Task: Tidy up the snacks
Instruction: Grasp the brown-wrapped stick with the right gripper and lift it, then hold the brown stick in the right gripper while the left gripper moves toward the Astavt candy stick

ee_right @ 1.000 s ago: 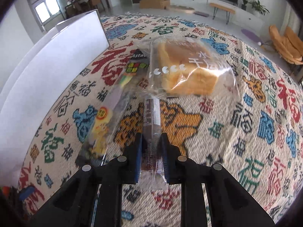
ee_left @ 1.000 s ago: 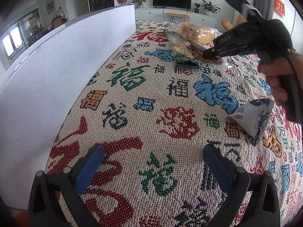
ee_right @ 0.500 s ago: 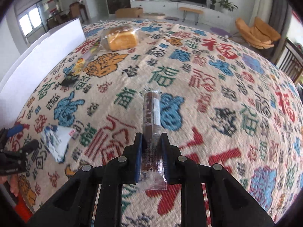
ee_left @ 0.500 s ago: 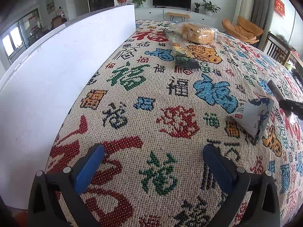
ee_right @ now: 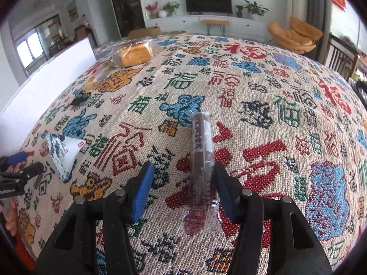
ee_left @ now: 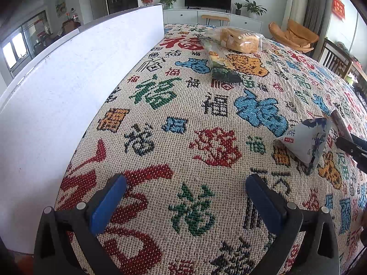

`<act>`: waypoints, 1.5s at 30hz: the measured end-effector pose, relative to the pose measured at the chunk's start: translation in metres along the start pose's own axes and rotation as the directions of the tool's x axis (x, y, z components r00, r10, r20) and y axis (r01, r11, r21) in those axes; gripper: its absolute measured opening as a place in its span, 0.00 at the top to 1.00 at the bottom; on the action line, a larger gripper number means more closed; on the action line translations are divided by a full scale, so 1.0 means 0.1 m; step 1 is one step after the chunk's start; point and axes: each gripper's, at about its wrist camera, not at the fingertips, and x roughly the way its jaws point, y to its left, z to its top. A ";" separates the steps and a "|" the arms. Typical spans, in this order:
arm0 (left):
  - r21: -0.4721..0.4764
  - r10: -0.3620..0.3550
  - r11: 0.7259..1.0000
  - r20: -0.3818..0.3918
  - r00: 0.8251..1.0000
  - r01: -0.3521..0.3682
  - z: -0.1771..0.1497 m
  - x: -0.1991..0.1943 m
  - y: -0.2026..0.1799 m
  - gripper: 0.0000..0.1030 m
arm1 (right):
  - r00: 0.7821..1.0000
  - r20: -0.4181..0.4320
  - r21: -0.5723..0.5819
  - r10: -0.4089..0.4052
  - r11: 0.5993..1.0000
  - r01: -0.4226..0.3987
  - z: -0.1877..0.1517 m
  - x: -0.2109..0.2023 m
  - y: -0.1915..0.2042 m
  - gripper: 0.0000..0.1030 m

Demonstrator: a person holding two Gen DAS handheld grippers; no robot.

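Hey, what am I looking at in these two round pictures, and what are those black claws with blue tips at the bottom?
There is no robot here. A person holds a hand-held gripper in each hand, and each has a wide-angle camera looking along its two fingers, hence the round, bulging pictures.

One picture comes from the left gripper: its blue-padded jaws stand wide apart with nothing between them. The other comes from the right gripper. Its jaws have just been opening, and a long brown snack bar in clear wrap sits between them, against one pad, no longer pinched.

Everything lies on a woven cloth covered in coloured characters. On it sit a bagged bread loaf, a long snack packet and a blue-and-white triangular pouch. A white board stands along one side.
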 end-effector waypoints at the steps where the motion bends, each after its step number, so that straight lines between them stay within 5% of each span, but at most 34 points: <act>1: 0.000 0.000 1.000 0.000 1.000 0.000 0.00 0.00 0.00 0.00 | 1.000 -0.007 -0.025 -0.015 1.000 0.015 0.00 0.04 0.06 0.34; 19: 0.000 0.000 1.000 -0.001 1.000 0.000 0.00 0.00 0.00 0.00 | 0.999 -0.020 -0.053 -0.041 0.998 0.040 -0.01 0.09 0.09 0.24; 45: 0.002 0.001 1.000 -0.014 1.000 -0.001 -0.03 -0.02 0.02 0.00 | 0.999 -0.019 -0.051 -0.040 0.998 0.039 -0.01 0.09 0.09 0.23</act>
